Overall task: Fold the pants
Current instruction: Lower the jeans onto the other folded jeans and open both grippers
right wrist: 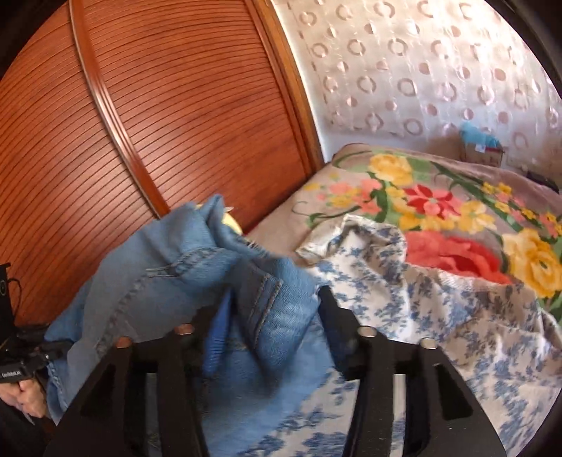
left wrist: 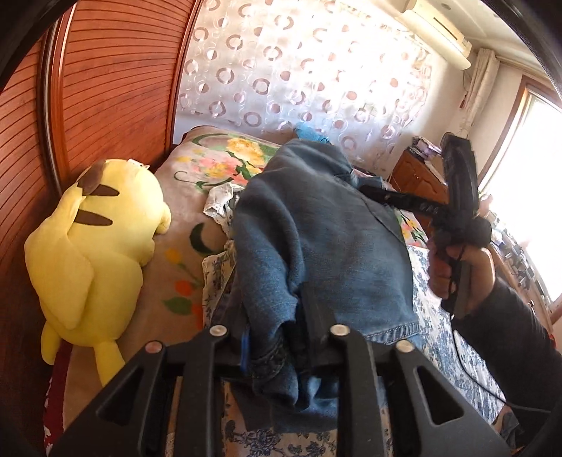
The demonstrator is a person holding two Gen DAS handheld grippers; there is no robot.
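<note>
Left wrist: left gripper (left wrist: 277, 337) clamped on denim pants (left wrist: 316, 239); right gripper (right wrist: 270, 316) likewise pinching them, held stretched over the floral bedspread (right wrist: 439, 211), probably readying a fold

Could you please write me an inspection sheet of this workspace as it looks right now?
Surface: bed under a floral blanket and a blue-and-white floral sheet.
Job's things: denim pants, held up off the bed, bunched.
Clutter: yellow plush toy beside the wooden headboard; small box at the bed's far edge.
Grippers: left gripper shut on denim; right gripper shut on denim.
Cables: thin black cable below the right hand.
Surroundings: circle-pattern curtain, air conditioner, window.
</note>
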